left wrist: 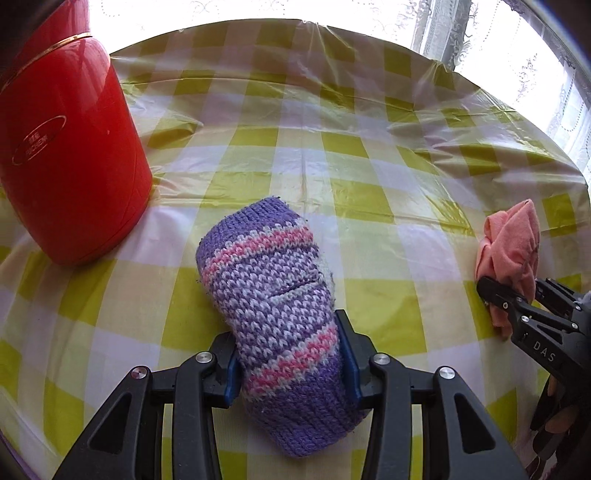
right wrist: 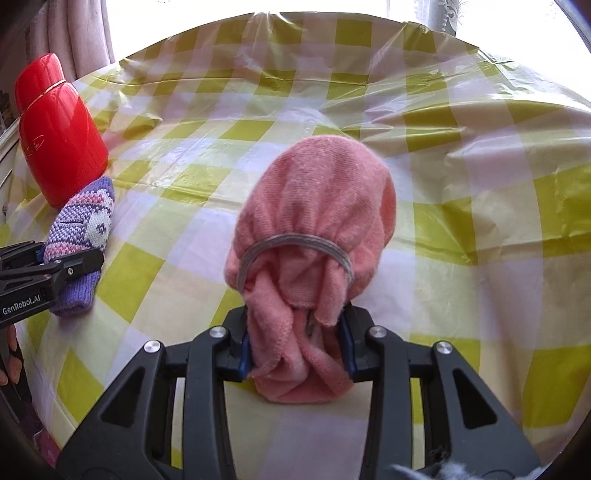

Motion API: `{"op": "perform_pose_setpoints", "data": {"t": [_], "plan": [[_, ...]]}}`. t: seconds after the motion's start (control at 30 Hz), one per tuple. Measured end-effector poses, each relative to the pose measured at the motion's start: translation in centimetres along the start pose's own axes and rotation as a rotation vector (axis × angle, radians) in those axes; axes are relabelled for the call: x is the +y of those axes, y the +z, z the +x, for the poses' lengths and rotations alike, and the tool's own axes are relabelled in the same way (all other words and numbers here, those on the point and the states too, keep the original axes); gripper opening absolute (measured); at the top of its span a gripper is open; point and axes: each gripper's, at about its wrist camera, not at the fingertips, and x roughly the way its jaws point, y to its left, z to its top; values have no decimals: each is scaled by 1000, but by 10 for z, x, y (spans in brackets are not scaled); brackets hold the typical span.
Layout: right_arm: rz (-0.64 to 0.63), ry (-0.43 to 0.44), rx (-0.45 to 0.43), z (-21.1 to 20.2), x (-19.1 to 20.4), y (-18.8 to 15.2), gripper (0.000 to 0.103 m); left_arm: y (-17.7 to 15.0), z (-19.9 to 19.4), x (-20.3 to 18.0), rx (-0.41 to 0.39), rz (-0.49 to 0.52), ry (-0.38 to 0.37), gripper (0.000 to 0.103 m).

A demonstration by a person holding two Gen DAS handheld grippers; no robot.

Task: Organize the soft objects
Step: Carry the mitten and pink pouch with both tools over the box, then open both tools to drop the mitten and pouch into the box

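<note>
The left tongs [left wrist: 290,363] are clamped on a knitted purple mitten [left wrist: 273,291], their blue-lined fingers [left wrist: 349,363] pressing its sides just above the plain purple cuff. The mitten has pink and white stripes and lies flat on the tabletop [left wrist: 369,206], its rounded tip pointing away from the tongs. In the right wrist view the same mitten [right wrist: 83,229] shows a small white face pattern on its side, with the left tongs [right wrist: 70,266] gripping across its lower part.

The right tongs [right wrist: 297,354] are clamped on the gathered end of a pink cloth bundle [right wrist: 317,206]. A grey elastic band [right wrist: 295,242] rings the bundle around its middle, so the cloth bulges into a rounded head beyond the band and hangs in folds between the fingers. In the left wrist view this bundle [left wrist: 511,251] sits well apart from the mitten, off to the right, held by the right tongs [left wrist: 513,295].

The tabletop is covered by a glossy yellow-green and white checked sheet, creased in places. A red flask [left wrist: 70,147] with a thin gold ring stands upright near the mitten's left side; from the right wrist view the flask [right wrist: 59,133] rises just behind the mitten's tip. Lace curtains [left wrist: 498,33] hang past the far edge.
</note>
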Motion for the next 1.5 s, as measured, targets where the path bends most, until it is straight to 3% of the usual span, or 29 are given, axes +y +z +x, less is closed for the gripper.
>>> {"op": "perform_pose_setpoints", "data": {"t": [0.27,0.57,0.67,0.9,1.17,1.33,1.5], "plan": [[-98,-26,43,-24,42,-26,40,-41,-31,23,26,25,-6,44],[-179,13,76,-35,84,-38,40,-65,-49,47,34,24,-7,44],[-207,79,67,-43,107,-36,39,-73,-62,59,10,6,2,43],[-391,297,18,-77,200,-31,39,-110,-114,104,-46,-49,63,43],[-667,556,43,-107,323,-51,39,-186,-177,181,-50,-271,218,43],[-843,633,54,-124,389,-78,39,-222,-203,212,-48,-382,305,43],[-969,635,42,-131,426,-101,39,-242,-221,236,-67,-446,381,44]]}}
